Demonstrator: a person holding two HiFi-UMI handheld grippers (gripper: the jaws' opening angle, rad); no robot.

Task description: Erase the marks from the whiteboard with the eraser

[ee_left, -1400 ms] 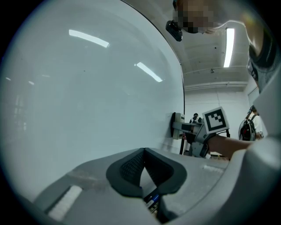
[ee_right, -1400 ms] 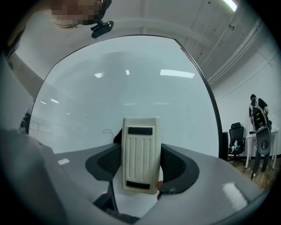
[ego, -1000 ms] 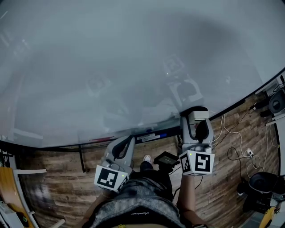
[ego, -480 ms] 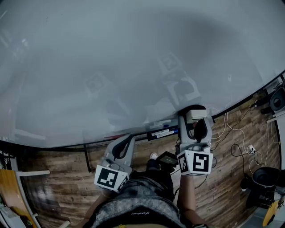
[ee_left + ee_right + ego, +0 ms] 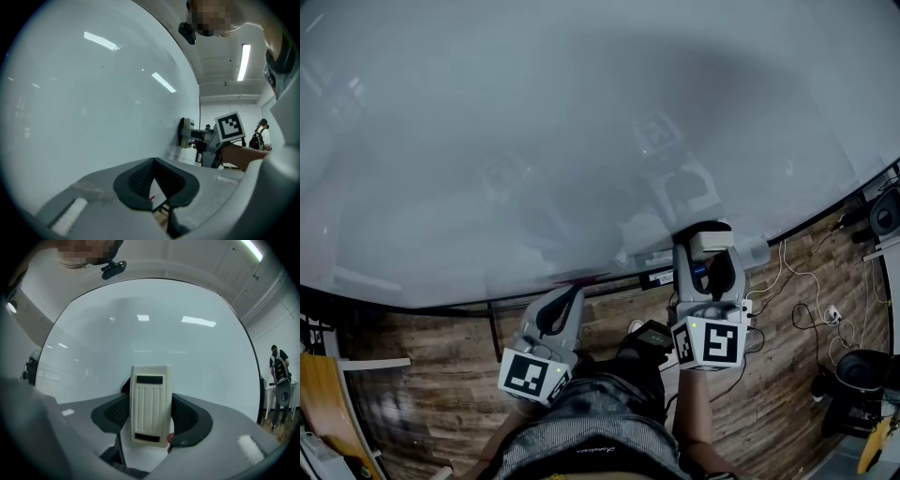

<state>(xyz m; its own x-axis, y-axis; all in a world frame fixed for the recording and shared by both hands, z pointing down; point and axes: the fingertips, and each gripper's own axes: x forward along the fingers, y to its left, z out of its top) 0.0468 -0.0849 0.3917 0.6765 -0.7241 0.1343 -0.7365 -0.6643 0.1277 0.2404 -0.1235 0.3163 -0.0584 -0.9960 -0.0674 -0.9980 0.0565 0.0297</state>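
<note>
My right tongs [image 5: 149, 420] are clamped on the eraser [image 5: 150, 399], which sits against the whiteboard [image 5: 534, 141] straight ahead of them, near its lower edge. My left tongs [image 5: 153, 180] are closed and empty, just below that edge.

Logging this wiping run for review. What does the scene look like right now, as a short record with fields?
whiteboard: fills the head view; no marks visible
eraser: cream, upright, appears to be against the whiteboard near its lower edge
right gripper: shut on the eraser
left gripper: shut, nothing between its jaws
</note>
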